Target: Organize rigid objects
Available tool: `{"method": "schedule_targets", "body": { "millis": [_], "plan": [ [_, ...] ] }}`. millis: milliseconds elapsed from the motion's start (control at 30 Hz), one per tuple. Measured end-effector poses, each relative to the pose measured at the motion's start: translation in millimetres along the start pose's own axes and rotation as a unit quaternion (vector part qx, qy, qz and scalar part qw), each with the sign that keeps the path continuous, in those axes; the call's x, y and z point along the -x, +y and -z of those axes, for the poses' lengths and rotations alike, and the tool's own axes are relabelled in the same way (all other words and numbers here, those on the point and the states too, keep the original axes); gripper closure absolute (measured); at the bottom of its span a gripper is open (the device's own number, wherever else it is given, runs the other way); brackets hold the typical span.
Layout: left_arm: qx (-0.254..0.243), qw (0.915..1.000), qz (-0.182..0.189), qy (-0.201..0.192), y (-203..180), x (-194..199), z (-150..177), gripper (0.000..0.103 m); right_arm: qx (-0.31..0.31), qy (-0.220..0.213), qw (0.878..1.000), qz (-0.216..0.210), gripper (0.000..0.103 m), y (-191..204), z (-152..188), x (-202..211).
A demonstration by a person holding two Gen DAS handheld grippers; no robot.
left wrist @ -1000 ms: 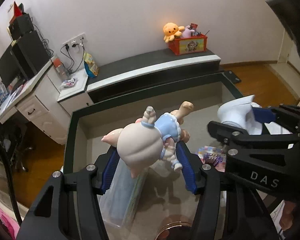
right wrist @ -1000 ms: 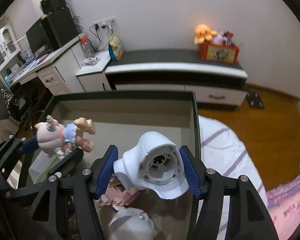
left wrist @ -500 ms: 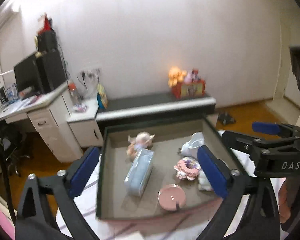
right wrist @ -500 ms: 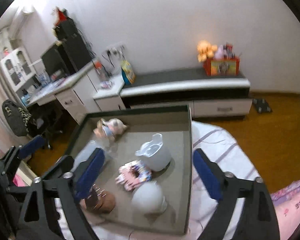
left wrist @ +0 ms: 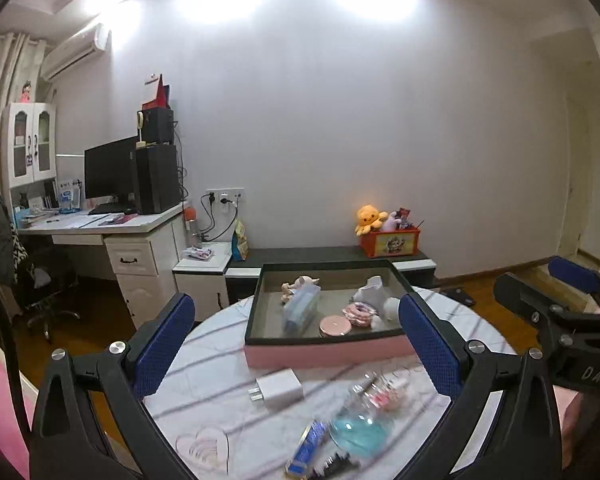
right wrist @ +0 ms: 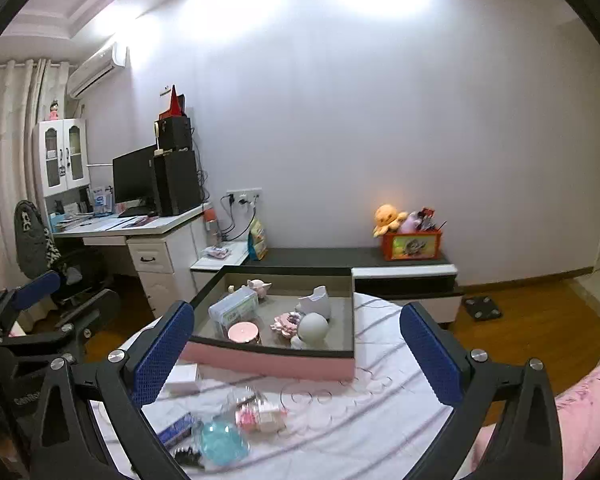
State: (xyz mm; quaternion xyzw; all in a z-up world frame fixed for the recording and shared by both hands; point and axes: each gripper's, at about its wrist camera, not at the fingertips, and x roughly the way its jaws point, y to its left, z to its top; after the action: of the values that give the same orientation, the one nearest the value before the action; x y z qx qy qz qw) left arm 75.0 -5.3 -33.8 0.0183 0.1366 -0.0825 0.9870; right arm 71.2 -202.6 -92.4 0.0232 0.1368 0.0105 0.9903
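Two grippers were observed, both with jaws spread wide and nothing between the pads. The left gripper (left wrist: pixel 296 344) had just been opening, and the doll (left wrist: pixel 300 282) was seen lying released in the pink tray (left wrist: pixel 324 354), well ahead of the fingertips, at the tray's far left beside the tissue box (left wrist: pixel 302 307). The right gripper (right wrist: pixel 296 350) had likewise just been opening; the white hair-dryer head (right wrist: pixel 316 300) was found set down in the same tray, ahead of it toward the far side. A round pink case (right wrist: pixel 243 331), a pink patterned item (right wrist: pixel 287 322) and a white ball-shaped object (right wrist: pixel 313 330) were also noted inside the tray. Nearer, below and between the left gripper's fingers, a white charger (left wrist: pixel 278 390), a blue-liquid bottle (left wrist: pixel 360 426) and a dark blue tube (left wrist: pixel 306 448) were recorded on the striped tablecloth (left wrist: pixel 220 360), outside the tray. The blurred nearer items could not be identified further.
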Motion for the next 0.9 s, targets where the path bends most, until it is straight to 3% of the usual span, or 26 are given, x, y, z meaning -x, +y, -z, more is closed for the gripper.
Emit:
{"method": "schedule_targets", "body": {
  "millis": [367, 900],
  "plan": [
    [0.011, 0.9998, -0.003, -0.017, -1, 46, 21, 0.0, 0.021, -0.028, 0.999, 0.004, 0.0, 19, 25, 65],
    [0.008, 0.9991, -0.023, -0.034, -2, 52, 27, 0.0, 0.012, -0.024, 1.0, 0.001, 0.0, 22, 34, 68]
  ]
}}
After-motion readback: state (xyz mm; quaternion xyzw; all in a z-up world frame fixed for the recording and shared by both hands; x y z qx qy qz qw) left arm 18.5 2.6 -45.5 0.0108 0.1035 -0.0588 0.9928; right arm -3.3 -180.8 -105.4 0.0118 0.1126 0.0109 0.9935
